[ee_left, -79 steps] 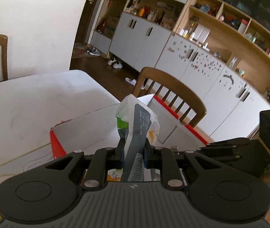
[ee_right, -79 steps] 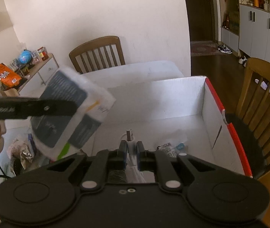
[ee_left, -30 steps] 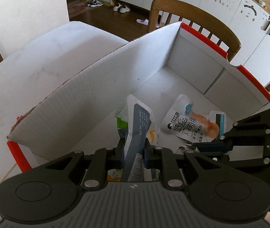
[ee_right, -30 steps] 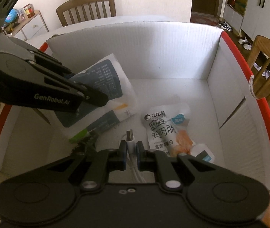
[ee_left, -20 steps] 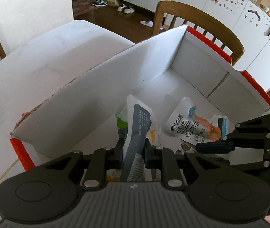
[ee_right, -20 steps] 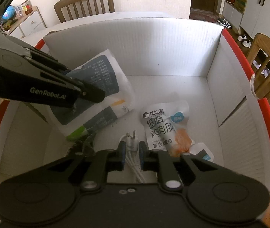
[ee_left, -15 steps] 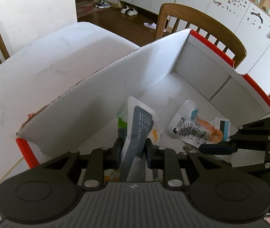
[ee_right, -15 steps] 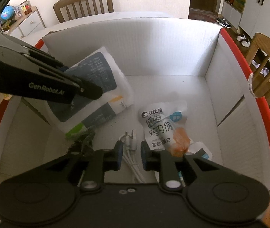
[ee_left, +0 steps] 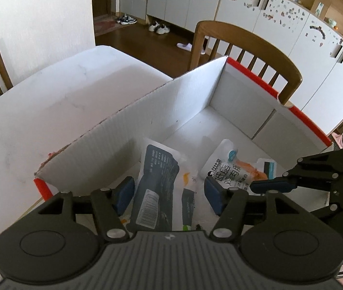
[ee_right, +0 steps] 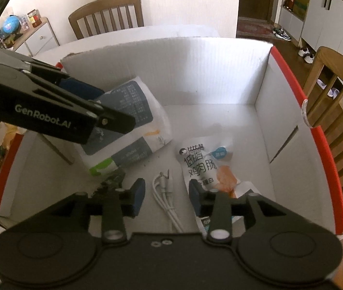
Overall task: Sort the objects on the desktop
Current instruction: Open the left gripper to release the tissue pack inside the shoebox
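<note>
Both tongs, left [ee_left: 169, 193] and right [ee_right: 166, 197], gape empty above the box [ee_right: 195, 72]. Lifting carelessly, the right could snag the cable [ee_right: 165, 198].

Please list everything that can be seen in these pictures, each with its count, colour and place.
Cardboard box: one, white with red rim, on the table.
Blue-and-white pouch: one, in the box, left side.
Sausage pack: one, white and orange, on the box floor, right of the cable.
Cable: one, white, on the box floor between the right fingers.
Table: one, white, under the box.
Chairs: three seen, brown wood, around the table.
Cabinets: white, along the far wall.
Left hand-held gripper: black, blue pads, open over the pouch.
Right hand-held gripper: black, blue pads, open over the cable.
</note>
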Demonstrator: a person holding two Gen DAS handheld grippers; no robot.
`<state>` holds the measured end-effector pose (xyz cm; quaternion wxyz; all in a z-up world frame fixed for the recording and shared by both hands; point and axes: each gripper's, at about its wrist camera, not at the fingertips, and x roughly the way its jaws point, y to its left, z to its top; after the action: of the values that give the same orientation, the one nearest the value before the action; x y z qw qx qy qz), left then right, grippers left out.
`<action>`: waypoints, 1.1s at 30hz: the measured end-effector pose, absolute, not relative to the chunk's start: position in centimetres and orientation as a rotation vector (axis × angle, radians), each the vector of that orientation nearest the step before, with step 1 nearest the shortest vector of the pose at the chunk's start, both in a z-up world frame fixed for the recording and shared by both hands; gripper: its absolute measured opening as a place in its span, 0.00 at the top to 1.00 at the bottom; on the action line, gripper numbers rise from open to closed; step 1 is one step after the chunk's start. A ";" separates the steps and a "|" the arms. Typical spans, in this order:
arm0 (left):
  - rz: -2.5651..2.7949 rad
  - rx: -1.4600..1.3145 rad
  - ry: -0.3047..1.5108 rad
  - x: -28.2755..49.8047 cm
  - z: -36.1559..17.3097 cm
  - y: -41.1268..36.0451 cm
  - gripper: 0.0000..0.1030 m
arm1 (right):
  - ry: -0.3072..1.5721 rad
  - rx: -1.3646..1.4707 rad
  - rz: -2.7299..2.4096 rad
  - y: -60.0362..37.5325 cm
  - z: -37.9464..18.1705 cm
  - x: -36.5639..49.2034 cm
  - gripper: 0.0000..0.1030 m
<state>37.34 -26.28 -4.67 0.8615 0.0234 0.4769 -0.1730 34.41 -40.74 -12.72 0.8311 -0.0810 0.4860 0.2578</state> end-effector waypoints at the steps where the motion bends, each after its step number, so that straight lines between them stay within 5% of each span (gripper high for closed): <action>1: -0.364 0.046 0.994 37.1 -4.5 -26.2 0.39 | 1.028 -0.172 0.546 -40.6 -12.9 34.5 0.60; 22: -0.347 -0.029 0.862 30.9 0.2 -23.4 0.39 | 0.952 -0.124 0.587 -40.3 -9.7 32.2 0.50; 33: -0.340 -0.052 0.845 28.6 0.4 -21.9 0.39 | 0.918 -0.107 0.591 -39.7 -8.8 30.9 0.35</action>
<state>28.60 -21.90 0.41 0.8977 -0.0249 0.4081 -0.1642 30.86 -39.67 -8.78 0.8534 -0.0508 0.4362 0.2809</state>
